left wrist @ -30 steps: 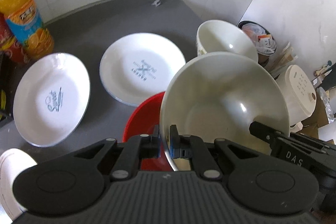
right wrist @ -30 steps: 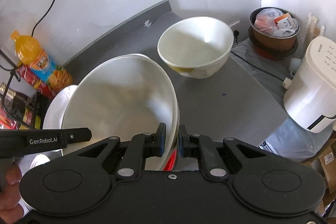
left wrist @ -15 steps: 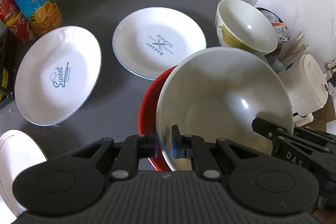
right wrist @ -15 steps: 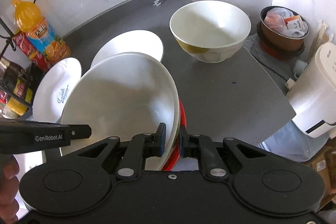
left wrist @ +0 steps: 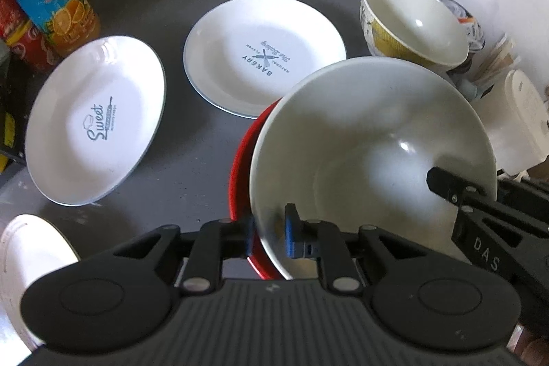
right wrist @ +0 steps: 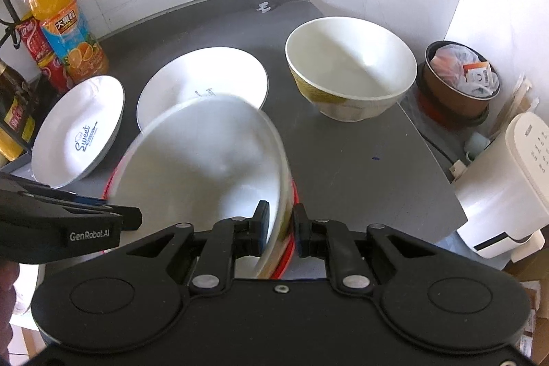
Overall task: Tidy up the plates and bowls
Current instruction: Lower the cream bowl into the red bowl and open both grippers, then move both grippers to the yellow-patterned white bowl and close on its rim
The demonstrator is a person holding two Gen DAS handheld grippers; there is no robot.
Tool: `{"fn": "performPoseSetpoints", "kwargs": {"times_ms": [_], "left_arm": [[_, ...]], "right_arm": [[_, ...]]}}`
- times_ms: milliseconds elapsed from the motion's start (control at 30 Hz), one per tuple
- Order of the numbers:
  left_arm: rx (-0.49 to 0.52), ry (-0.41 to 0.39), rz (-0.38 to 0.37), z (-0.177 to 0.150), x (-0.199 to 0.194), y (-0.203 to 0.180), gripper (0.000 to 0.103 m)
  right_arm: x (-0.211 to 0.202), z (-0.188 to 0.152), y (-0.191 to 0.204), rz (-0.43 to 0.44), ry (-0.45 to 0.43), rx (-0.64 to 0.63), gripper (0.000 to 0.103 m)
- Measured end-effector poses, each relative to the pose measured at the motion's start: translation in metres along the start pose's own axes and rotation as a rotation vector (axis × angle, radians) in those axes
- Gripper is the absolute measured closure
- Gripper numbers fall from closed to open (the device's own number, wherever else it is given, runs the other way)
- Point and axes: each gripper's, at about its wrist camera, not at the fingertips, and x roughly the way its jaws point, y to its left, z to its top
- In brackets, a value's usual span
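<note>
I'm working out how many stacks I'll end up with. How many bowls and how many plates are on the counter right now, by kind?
Bowls: 3, namely the white bowl sitting in the red bowl, and the yellow-patterned bowl standing apart.
Plates: 2, the Sweet plate and the Bakery plate.
Partly cut-off white dish, kind unclear: 1.
Total: 6.

My left camera looks steeply down along my left claw (left wrist: 269, 230), close over the white bowl (left wrist: 370, 160). My right camera looks down from the bowl's opposite rim. Both share the bowl (right wrist: 206, 167), two printed plates (left wrist: 96, 119) and the grey countertop (right wrist: 360, 167).
</note>
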Motion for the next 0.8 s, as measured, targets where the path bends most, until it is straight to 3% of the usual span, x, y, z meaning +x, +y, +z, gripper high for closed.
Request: {"fn": "performPoseSetpoints", "kwargs": {"times_ms": [267, 333, 400, 433, 667, 800], "left_arm": [[0.009, -0.023, 0.021, 0.003, -0.012, -0.004, 0.075], [0.000, -0.035, 0.025, 0.004, -0.018, -0.003, 0.065], [-0.007, -0.056, 0.027, 0.004, -0.024, -0.003, 0.056], [-0.008, -0.067, 0.033, 0.005, -0.028, -0.003, 0.050], [0.007, -0.120, 0.017, 0.009, -0.048, -0.010, 0.029], [0.013, -0.151, 0.010, 0.012, -0.056, -0.015, 0.021]], "right_arm": [[-0.004, 0.002, -0.002, 0.002, -0.007, 0.015, 0.083], [-0.008, 0.002, -0.006, 0.006, -0.019, 0.029, 0.073], [-0.013, 0.002, -0.010, 0.007, -0.033, 0.047, 0.055], [-0.016, 0.002, -0.011, 0.004, -0.047, 0.053, 0.053], [-0.032, 0.003, -0.026, -0.045, -0.113, 0.119, 0.013], [-0.041, 0.000, -0.043, -0.044, -0.156, 0.173, 0.004]]}}
